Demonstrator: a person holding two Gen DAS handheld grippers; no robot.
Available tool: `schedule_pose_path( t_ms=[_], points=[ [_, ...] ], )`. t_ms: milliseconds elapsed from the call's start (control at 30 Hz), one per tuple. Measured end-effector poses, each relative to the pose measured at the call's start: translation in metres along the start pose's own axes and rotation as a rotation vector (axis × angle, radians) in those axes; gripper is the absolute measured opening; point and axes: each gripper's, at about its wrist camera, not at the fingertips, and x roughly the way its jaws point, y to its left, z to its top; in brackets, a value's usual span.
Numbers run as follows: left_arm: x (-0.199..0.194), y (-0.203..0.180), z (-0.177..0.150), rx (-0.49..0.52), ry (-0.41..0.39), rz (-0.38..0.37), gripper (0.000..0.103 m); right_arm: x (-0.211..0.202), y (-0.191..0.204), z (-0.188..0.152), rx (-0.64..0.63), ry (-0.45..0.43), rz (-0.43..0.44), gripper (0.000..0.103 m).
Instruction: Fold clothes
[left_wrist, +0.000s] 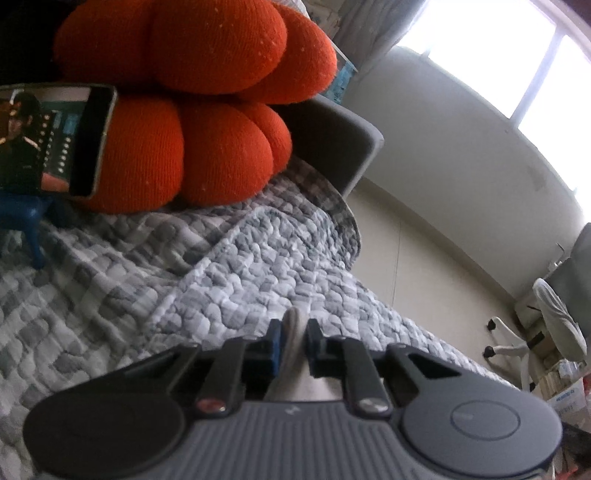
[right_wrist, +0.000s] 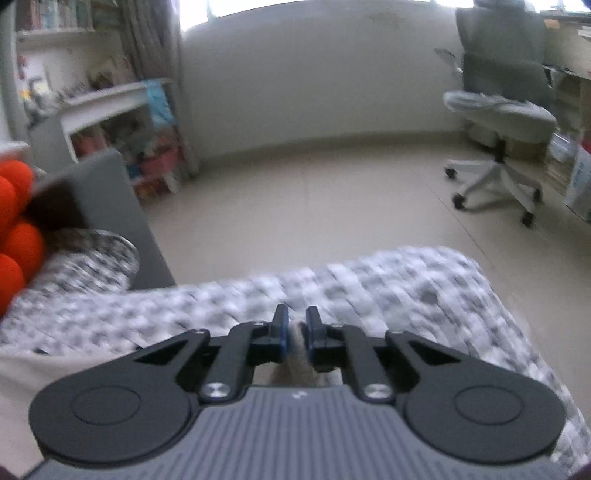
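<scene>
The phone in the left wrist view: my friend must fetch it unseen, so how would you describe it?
Start at the bed with the grey-and-white checked quilt. At its head lies a big orange knotted cushion; the phone leans against its left side on a blue stand. It alone has a lit screen.

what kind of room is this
Most likely a bedroom that doubles as a study. A bed with a grey checked quilt and an orange knot cushion fills the foreground; an office chair and a cluttered bookshelf stand across the bare floor.
</scene>
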Motion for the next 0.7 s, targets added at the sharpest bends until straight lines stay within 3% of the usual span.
schedule_pose_path(
  t_ms=[67,133,267,333,500,533,600,700],
  points=[
    [0.001,0.0,0.0,0.0,0.001,0.02,0.047,0.004,-0.002,-0.003,0.011,0.012,-0.006,0.011],
    [-0.002,0.001,0.001,-0.006,-0.01,0.033,0.05,0.001,0.0,-0.001,0.017,0.008,0.005,0.016],
    [-0.021,0.002,0.008,-0.023,-0.064,0.035,0.052,-0.013,-0.002,0.007,0.05,-0.035,-0.032,0.048],
    [-0.036,0.001,0.013,-0.019,-0.11,0.062,0.053,-0.026,-0.009,0.017,0.105,-0.07,-0.061,0.048],
    [-0.073,-0.014,0.014,0.018,-0.224,0.224,0.054,-0.062,-0.023,0.034,0.155,-0.118,-0.089,0.048],
    [-0.078,-0.022,0.011,0.05,-0.235,0.217,0.054,-0.068,-0.022,0.036,0.141,-0.13,-0.079,0.048],
    [-0.082,-0.043,0.001,0.142,-0.225,0.133,0.054,-0.082,-0.014,0.037,0.081,-0.153,-0.023,0.048],
    [-0.075,-0.073,-0.019,0.267,-0.172,0.027,0.053,-0.086,0.013,0.026,-0.048,-0.122,0.147,0.044]
  ],
)
